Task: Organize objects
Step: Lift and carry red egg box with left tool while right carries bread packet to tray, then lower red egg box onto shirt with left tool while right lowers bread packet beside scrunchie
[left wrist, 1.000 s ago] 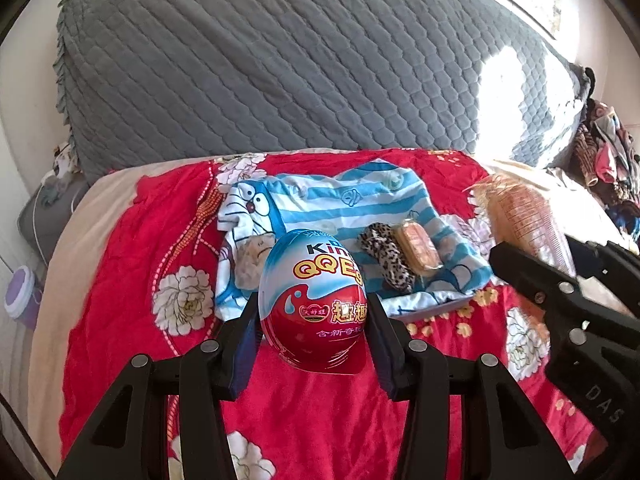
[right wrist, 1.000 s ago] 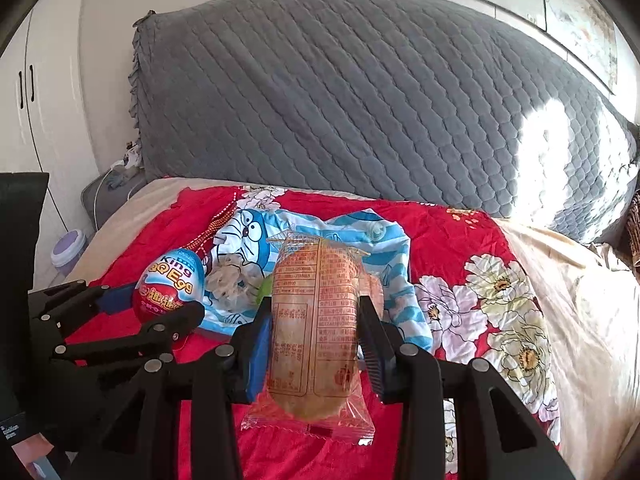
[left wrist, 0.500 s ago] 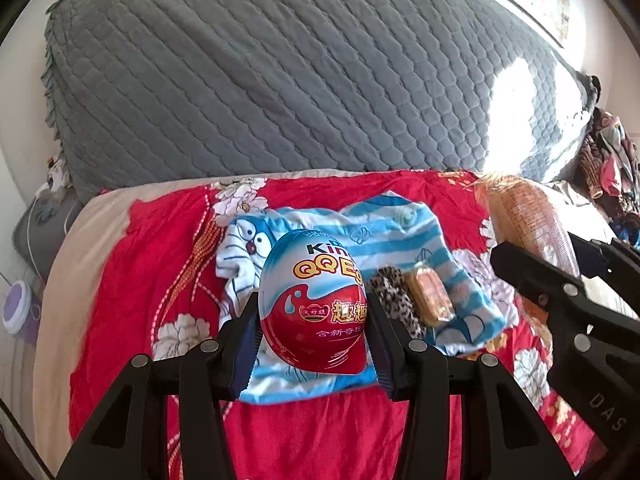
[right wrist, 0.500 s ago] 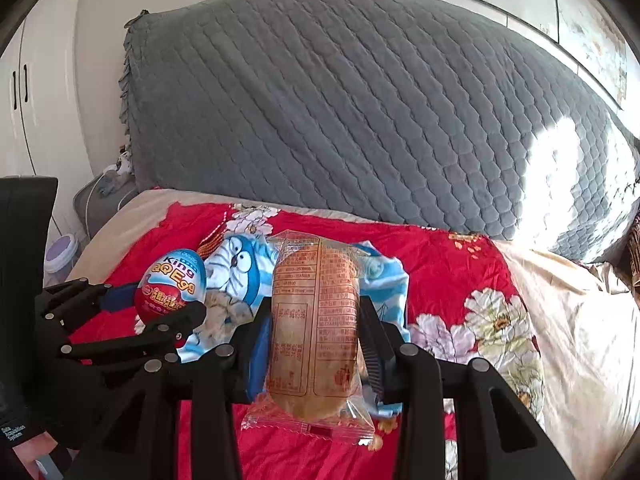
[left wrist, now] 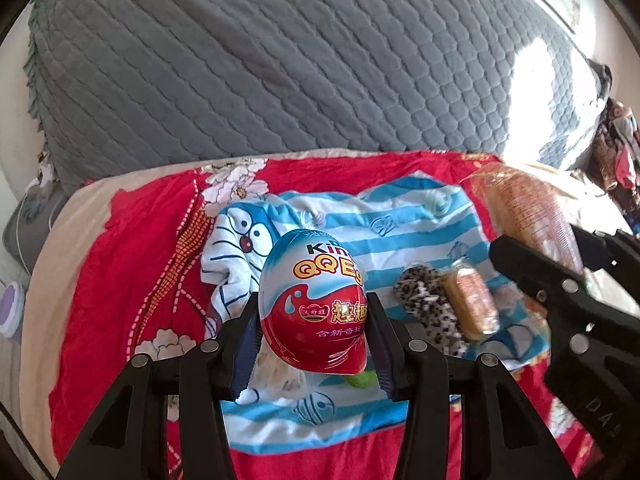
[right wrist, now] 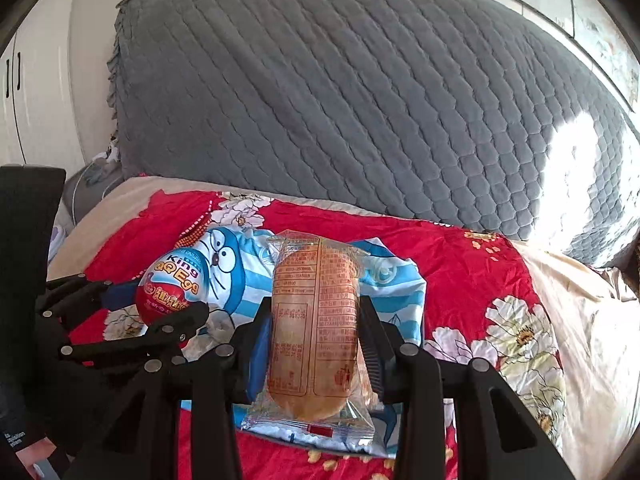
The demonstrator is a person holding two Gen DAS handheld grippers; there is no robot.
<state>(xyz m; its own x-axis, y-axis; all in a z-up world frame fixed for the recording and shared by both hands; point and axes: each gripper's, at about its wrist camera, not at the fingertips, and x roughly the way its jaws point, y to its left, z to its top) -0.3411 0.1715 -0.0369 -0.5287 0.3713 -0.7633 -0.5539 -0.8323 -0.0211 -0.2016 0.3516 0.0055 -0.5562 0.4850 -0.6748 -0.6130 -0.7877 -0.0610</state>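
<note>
My left gripper (left wrist: 313, 324) is shut on a red, white and blue toy egg (left wrist: 312, 300), held above a blue striped Doraemon cloth (left wrist: 384, 228) on the red flowered bedspread. The egg also shows in the right wrist view (right wrist: 173, 286). My right gripper (right wrist: 316, 340) is shut on a wrapped bread bun (right wrist: 314, 328), which also shows in the left wrist view (left wrist: 528, 212). On the cloth lie a leopard-print item (left wrist: 428, 310), a small wrapped cake (left wrist: 470, 300) and a green thing (left wrist: 362, 380) partly hidden under the egg.
A grey quilted headboard cover (left wrist: 280, 60) rises behind the bed. The red flowered bedspread (right wrist: 460, 264) covers a beige sheet (right wrist: 592, 320). Clothes (left wrist: 620, 152) hang at the far right. A grey pad and a purple-lidded jar (left wrist: 10, 308) lie left of the bed.
Both grippers have moved forward over the Doraemon cloth, still holding the egg and the bun. The cloth and the items on it now sit closer and lower in view.
</note>
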